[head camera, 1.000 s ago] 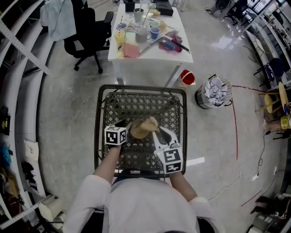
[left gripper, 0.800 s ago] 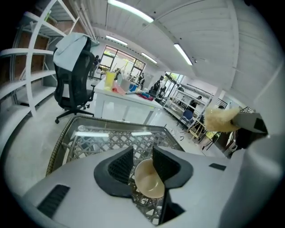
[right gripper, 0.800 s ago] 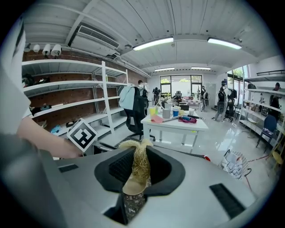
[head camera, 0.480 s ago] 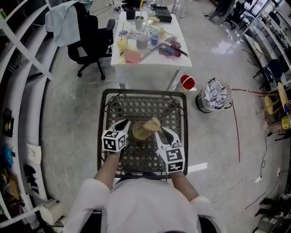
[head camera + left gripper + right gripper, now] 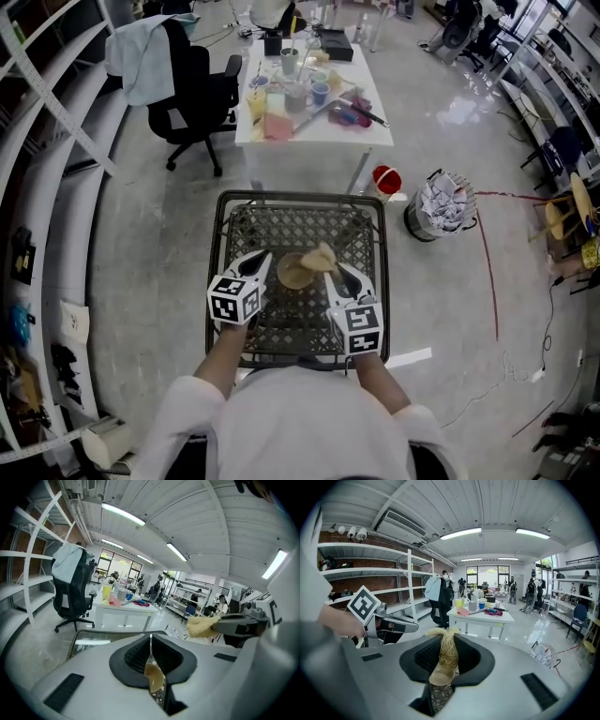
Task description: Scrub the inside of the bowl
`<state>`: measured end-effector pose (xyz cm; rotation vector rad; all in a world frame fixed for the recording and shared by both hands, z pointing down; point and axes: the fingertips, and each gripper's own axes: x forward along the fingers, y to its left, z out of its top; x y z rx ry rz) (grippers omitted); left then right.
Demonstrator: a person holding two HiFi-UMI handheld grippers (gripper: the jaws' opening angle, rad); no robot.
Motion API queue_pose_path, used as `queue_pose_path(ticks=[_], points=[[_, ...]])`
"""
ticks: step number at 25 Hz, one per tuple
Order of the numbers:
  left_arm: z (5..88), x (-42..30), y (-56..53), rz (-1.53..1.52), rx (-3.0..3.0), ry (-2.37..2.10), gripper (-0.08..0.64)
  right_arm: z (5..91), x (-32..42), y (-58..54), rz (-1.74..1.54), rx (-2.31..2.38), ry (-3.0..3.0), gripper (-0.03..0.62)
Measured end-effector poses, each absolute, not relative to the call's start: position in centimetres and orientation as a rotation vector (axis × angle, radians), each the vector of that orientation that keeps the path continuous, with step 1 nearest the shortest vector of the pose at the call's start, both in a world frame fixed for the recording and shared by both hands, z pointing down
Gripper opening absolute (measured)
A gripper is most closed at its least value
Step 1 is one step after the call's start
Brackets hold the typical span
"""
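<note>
A tan bowl [image 5: 292,274] sits in the middle of a black metal mesh table [image 5: 281,223]. My left gripper [image 5: 262,260] is at the bowl's left edge, jaws pressed together on the rim. In the left gripper view [image 5: 151,644] the bowl [image 5: 154,679] shows in the slit between the jaws. My right gripper [image 5: 333,269] is at the bowl's right side, shut on a yellowish fibrous scrub pad [image 5: 321,255] that hangs over the bowl's far right rim. The right gripper view [image 5: 449,641] has the pad [image 5: 449,654] pinched upright, with the bowl [image 5: 440,676] just below.
Beyond the mesh table stands a white table [image 5: 309,103] with cups, cloths and tools. A black office chair [image 5: 199,84] is to its left. A red bucket [image 5: 386,180] and a bin of crumpled paper [image 5: 441,199] sit on the floor at right. White shelving runs along the left.
My left gripper's jaws have gone from wide open to pressed together at the bowl's left rim. The right gripper and pad have hardly moved.
</note>
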<state>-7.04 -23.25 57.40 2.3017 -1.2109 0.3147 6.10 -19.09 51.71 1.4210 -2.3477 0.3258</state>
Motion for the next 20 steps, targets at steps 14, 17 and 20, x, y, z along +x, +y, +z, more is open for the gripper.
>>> queue_pose_path(ticks=[14, 17, 20], points=[[52.5, -6.9, -20.2, 0.318, 2.412, -1.242, 0.043, 49.5, 6.6, -17.1, 0.261, 1.494, -2.375, 0.087], [51.9, -7.0, -19.4, 0.316, 2.436, -1.247, 0.042, 49.5, 6.6, -16.7, 0.254, 1.505, -2.379, 0.087], [51.6, -6.9, -18.7, 0.318, 2.454, -1.253, 0.043, 49.7, 6.9, -16.5, 0.246, 1.519, -2.386, 0.087]])
